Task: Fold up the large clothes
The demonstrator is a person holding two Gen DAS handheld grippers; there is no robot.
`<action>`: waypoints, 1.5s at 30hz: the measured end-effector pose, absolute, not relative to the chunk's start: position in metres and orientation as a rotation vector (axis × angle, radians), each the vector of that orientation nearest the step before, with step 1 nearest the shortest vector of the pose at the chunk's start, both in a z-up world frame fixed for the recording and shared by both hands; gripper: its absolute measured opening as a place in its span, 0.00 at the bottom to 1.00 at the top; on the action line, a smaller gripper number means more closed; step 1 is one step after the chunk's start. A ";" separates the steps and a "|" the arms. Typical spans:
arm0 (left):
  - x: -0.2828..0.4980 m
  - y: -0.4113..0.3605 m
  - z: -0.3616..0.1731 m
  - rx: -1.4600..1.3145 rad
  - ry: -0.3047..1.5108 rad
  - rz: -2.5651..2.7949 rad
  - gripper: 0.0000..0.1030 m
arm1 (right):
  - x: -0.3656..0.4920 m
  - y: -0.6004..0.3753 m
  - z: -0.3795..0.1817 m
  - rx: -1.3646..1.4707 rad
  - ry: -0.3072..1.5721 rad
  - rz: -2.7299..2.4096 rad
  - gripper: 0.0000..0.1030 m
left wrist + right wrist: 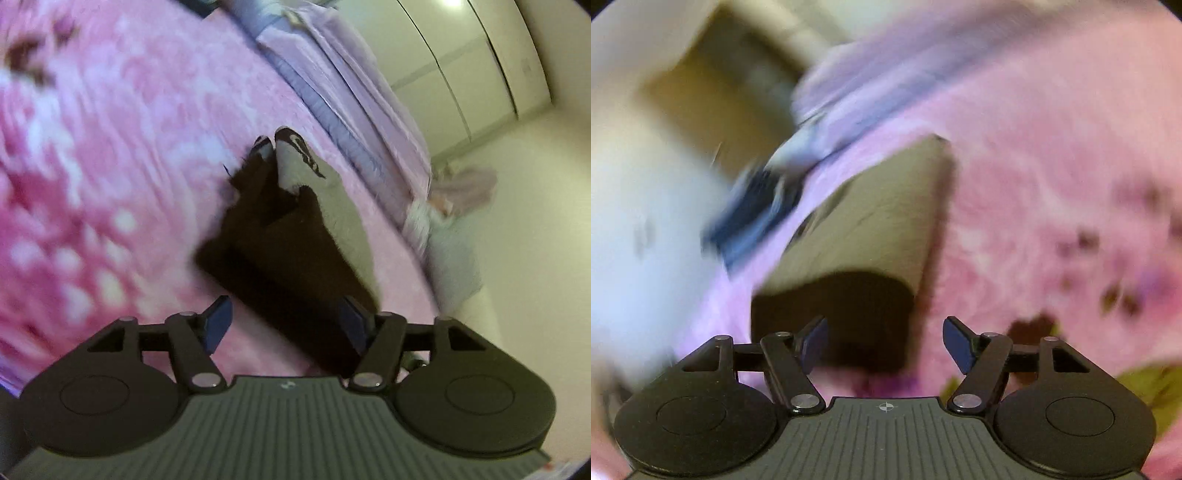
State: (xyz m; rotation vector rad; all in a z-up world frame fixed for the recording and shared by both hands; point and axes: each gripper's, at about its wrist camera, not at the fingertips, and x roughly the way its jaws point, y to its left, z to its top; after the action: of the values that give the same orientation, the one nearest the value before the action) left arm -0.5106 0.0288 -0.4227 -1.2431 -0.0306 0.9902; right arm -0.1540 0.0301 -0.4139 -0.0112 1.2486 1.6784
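Item: garment (332, 221), olive-khaki with a dark underside, lying folded into a long strip on the pink bedspread (129, 129).

Left gripper (290, 328): we found its jaws spread and released, holding nothing; the near end of the strip lay between and just ahead of them.

Right gripper (884, 341): jaws likewise parted and empty, the strip's rounded fold just ahead, slightly toward the left jaw.

Step, as we judged it: between folds. The next move would call for closing on the near end and carrying it over.

Both views were blurred.

A pink floral bedspread (122, 155) (blurred) carries a folded khaki garment (871, 221).
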 end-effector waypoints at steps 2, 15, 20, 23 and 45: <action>-0.502 0.036 -0.434 -1.320 -0.084 0.987 0.63 | -0.147 0.053 -0.429 0.094 1.399 1.625 0.64; -0.536 0.061 -0.422 -1.300 -0.183 1.127 0.13 | -0.195 0.098 -0.429 0.235 1.572 1.494 0.36; -0.603 0.081 -0.405 -1.194 -0.074 1.259 0.14 | -0.269 0.075 -0.434 0.177 1.781 1.547 0.44; -0.619 0.091 -0.413 -1.228 -0.018 1.220 0.25 | -0.283 0.081 -0.443 0.117 1.796 1.585 0.60; -0.623 0.095 -0.409 -1.157 -0.015 1.164 0.14 | -0.198 0.086 -0.449 0.190 1.638 1.536 0.17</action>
State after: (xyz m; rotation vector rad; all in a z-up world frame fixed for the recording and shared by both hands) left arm -0.6231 0.0954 -0.4088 -1.1572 -0.0149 1.1644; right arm -0.1978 0.0855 -0.4494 0.1895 1.6375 1.5357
